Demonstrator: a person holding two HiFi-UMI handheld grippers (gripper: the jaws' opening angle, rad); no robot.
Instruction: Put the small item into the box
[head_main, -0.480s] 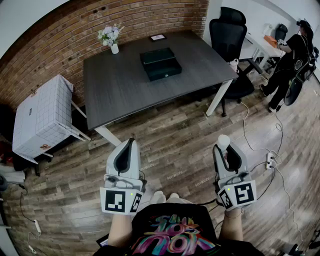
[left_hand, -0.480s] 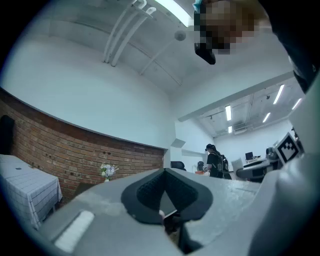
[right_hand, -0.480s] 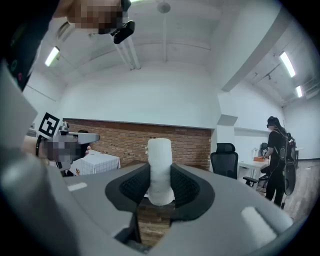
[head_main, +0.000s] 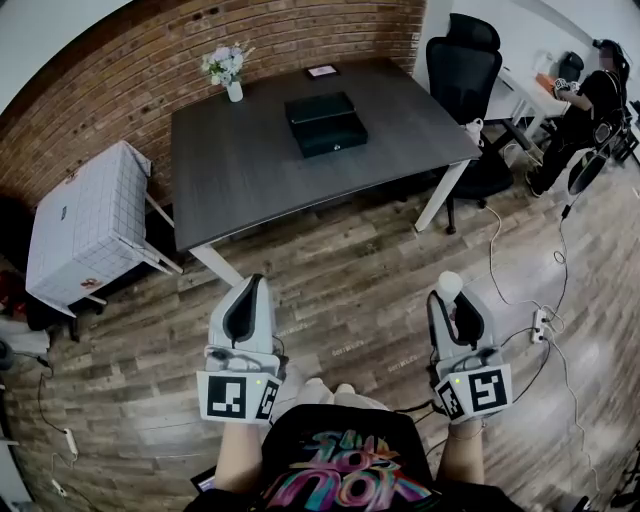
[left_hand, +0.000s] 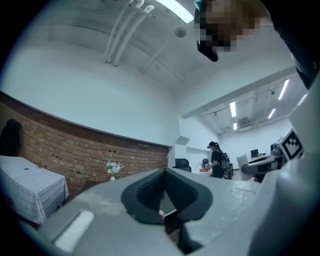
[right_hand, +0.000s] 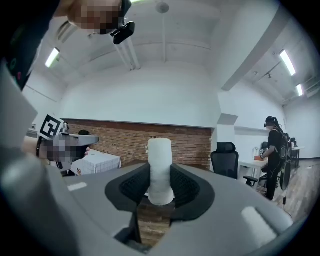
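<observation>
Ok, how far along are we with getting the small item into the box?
Done: the pickup. The right gripper is shut on the small white cylinder. In hand: the carry, with wooden floor between you and the table. Left: reach the dark box on the table, lower the cylinder in and release. The left gripper is shut and empty.

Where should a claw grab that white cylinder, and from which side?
Grip the white cylinder by its curved sides, low down, coming from its bottom end. It is slim and straight; the right claw clamps it that way, top protruding.
</observation>
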